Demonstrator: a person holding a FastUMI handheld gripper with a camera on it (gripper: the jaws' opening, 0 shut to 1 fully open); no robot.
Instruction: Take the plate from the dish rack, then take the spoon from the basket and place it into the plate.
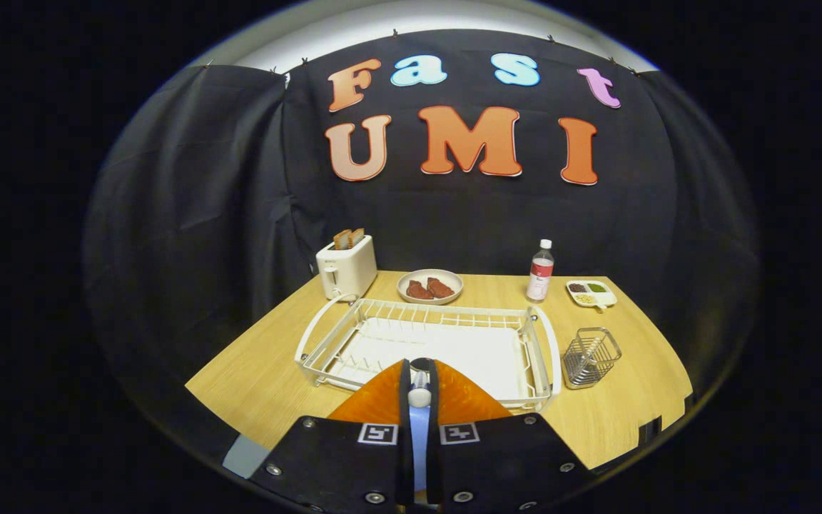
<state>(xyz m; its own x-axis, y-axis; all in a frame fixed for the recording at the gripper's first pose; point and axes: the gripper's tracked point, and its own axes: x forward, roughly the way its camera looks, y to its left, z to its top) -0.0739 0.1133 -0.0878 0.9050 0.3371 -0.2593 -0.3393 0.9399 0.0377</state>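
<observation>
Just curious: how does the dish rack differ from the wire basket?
The dish rack is white, wide and low; the basket is silvery, small and upright. The dish rack lies just beyond the fingers, which grip a spoon; the basket stands beside it. Both look empty.

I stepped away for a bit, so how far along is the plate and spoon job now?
The dish rack is empty and an orange plate lies just ahead of the fingers, so the plate step looks done. The wire basket looks empty too. The gripper is shut on the spoon, held over the plate. Left: lower the spoon into the plate and let go.
</observation>
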